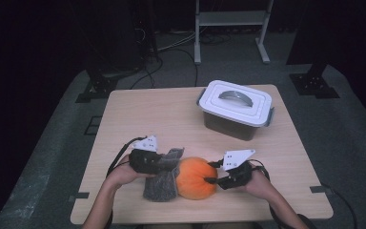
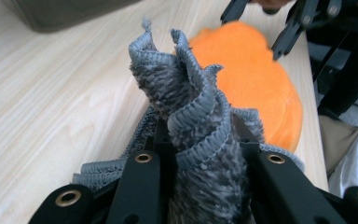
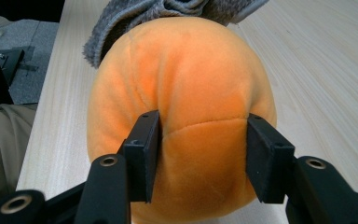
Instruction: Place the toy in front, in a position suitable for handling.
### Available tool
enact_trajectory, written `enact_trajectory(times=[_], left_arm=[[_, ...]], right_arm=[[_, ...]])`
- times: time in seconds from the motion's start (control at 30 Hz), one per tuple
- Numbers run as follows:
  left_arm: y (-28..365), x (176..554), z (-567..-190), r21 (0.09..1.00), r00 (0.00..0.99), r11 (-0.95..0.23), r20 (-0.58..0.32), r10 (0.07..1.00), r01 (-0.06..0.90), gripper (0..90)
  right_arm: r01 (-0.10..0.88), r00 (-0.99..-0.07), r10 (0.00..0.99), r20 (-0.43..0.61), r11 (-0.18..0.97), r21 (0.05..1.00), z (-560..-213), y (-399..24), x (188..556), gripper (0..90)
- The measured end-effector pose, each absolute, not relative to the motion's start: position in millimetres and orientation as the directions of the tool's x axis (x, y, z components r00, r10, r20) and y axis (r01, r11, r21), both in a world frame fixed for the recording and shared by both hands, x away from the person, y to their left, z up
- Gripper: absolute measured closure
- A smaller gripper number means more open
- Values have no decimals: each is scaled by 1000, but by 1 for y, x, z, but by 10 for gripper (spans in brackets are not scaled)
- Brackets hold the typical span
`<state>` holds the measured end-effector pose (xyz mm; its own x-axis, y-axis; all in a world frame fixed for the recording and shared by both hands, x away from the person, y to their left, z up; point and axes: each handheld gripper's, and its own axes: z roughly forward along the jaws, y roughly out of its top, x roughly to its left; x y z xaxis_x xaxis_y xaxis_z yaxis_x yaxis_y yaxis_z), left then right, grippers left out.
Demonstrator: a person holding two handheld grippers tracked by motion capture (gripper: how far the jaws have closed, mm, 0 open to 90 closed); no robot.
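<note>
One orange plush pumpkin [image 1: 196,177] lies near the front edge of the worktop [image 1: 181,119], between the two tongs. Its right end sits inside the right tongs [image 1: 213,172]: in the right gripper view the two black jaws press into the soft orange plush [image 3: 186,116] on either side, denting it, so these tongs are clamped on the pumpkin. One grey fuzzy cloth [image 1: 164,179] lies against the pumpkin's left side, partly draped against it and hanging down to the worktop. The left tongs [image 1: 164,163] are closed on a bunched fold of this cloth; in the left gripper view the gathered cloth [image 2: 191,116] rises in ruffles from between the two jaws, with the pumpkin [image 2: 256,84] just behind it and the other tongs [image 2: 261,23] farther off at the pumpkin's far end. Each pair of tongs is held in one of the person's hands, which come in from the near edge. One white-lidded plastic storage box [image 1: 236,109], with a grey handle on its lid, stands well apart at the far right of the worktop.
</note>
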<state>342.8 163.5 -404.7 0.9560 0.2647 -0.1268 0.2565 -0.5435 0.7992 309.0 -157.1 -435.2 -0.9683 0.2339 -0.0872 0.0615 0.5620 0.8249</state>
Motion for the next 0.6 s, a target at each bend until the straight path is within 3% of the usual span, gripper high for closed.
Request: enact_trajectory(times=[0.3, 0.6], left_arm=[[128, 333, -391, 842, 980, -502, -146, 134, 194, 702], [125, 339, -386, 836, 978, -515, -116, 174, 191, 699]], right_arm=[[57, -964, 245, -98, 556, 829, -433, -156, 308, 517], [36, -941, 296, -161, 564, 825, -429, -160, 309, 584]])
